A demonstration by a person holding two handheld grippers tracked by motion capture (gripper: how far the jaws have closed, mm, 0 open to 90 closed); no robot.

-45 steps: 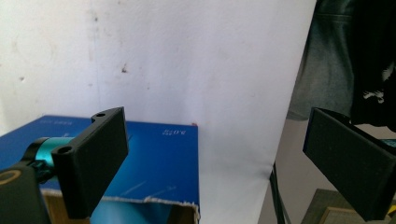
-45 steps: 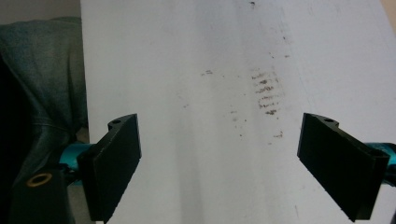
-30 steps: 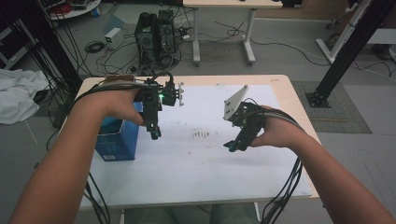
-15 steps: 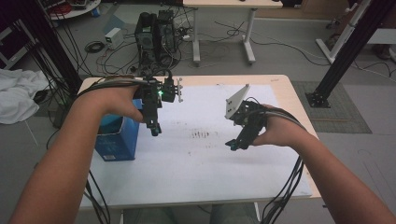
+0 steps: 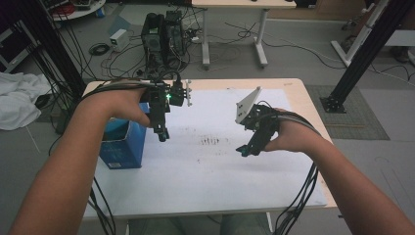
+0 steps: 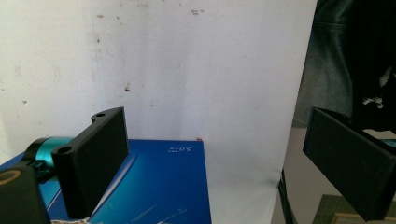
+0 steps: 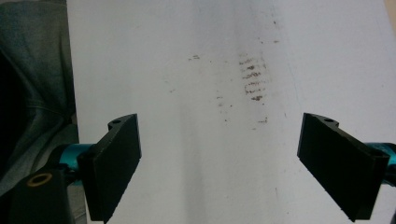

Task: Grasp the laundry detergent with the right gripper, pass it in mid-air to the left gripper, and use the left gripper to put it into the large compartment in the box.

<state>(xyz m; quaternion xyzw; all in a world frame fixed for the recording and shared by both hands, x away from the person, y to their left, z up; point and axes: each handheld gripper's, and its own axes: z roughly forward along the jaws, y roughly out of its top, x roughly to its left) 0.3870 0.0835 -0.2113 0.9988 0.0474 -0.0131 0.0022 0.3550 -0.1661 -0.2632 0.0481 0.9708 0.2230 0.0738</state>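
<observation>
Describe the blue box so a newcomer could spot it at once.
Start at the white-topped table and go to its left edge. The blue box stands there, below the left gripper. It is the sole coloured thing on the white surface.

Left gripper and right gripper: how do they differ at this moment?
The left gripper hangs beside the blue box; the right gripper is over bare white table, near dark smudges. The left gripper points nearly straight down; the right gripper slants toward the table's middle. Both have open jaws holding nothing.
</observation>
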